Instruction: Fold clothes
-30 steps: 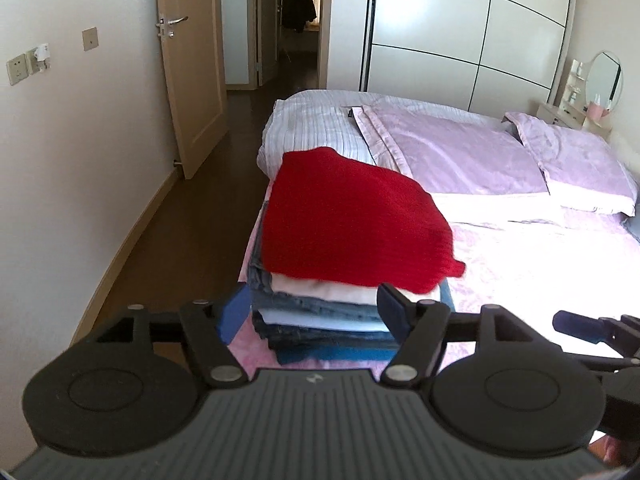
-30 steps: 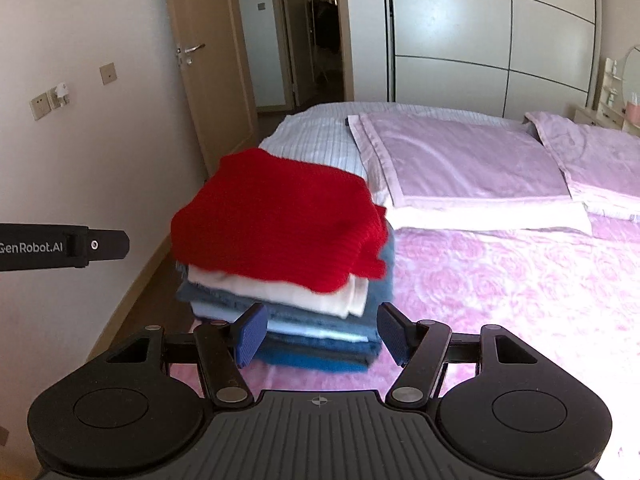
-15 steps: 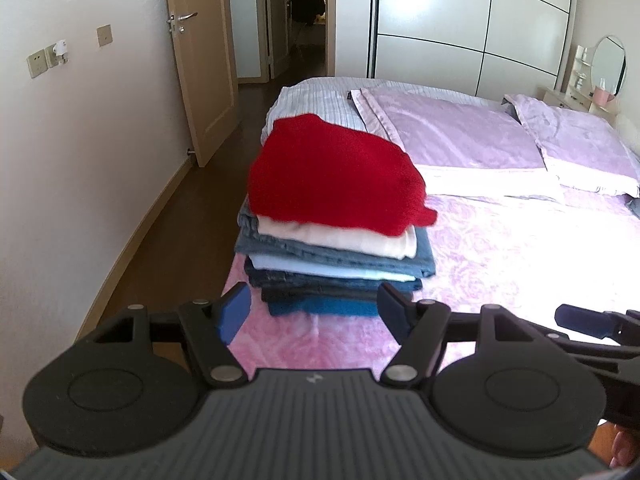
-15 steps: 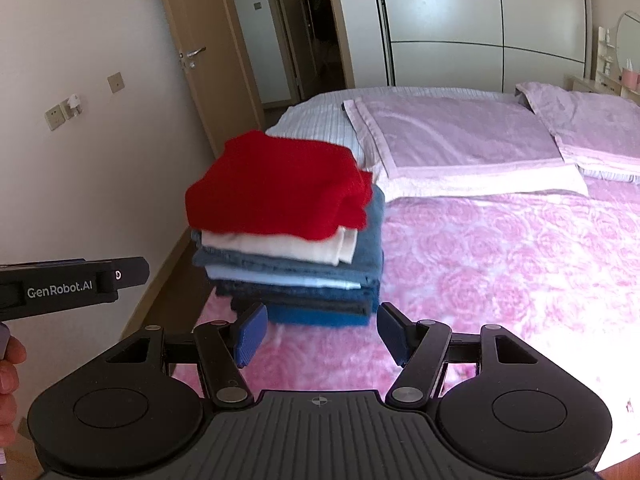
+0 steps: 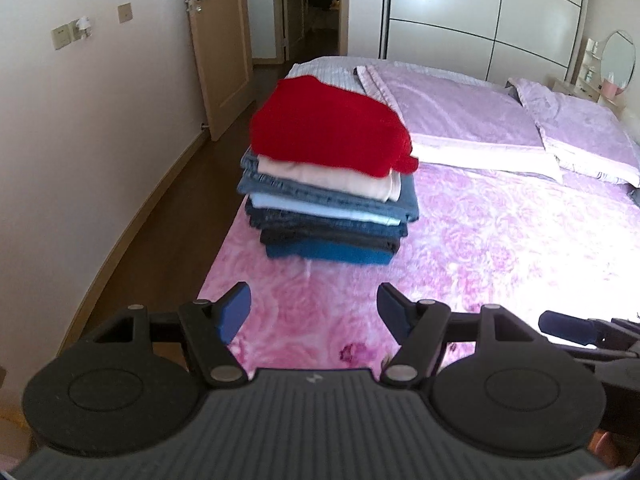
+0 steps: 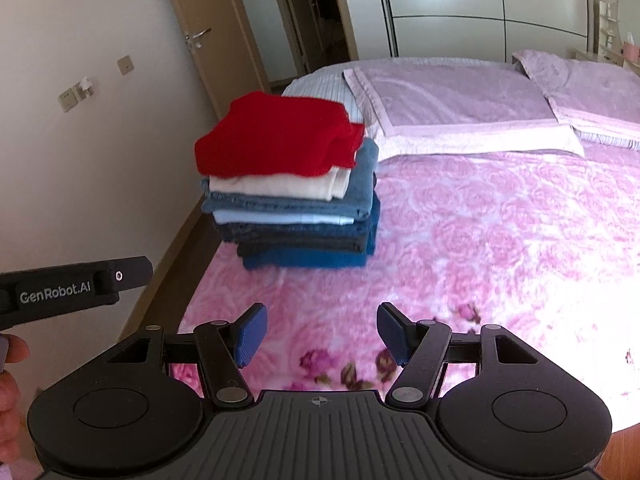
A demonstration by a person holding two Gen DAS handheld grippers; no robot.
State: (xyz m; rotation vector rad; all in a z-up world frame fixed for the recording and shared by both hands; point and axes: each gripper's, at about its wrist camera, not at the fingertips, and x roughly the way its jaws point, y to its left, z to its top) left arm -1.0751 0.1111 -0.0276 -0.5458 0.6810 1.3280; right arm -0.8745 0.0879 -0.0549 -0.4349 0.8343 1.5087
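A tall pile of folded clothes is sitting on the bed, close to the bed's left edge and partway between the near end and the pillows. A red sweater is lying on top of the pile, and one bit of it is hanging over the right side. Under it a cream top is lying, then jeans, a pale blue piece, some darker pieces and a blue one at the bottom. All of them are looking folded flat. The pink cover near the pile is showing no loose clothes waiting, so the folding job is looking almost done or all done, as far as these views are showing. Maybe the hanging bit of sweater is needing a little tuck. The left hand-held gripper is hanging over the near part of the bed with its jaws apart and nothing between them. The right hand-held gripper is doing the same, released and carrying nothing. Both are staying well apart from the pile. A hand is peeking in at the left edge of the right view.
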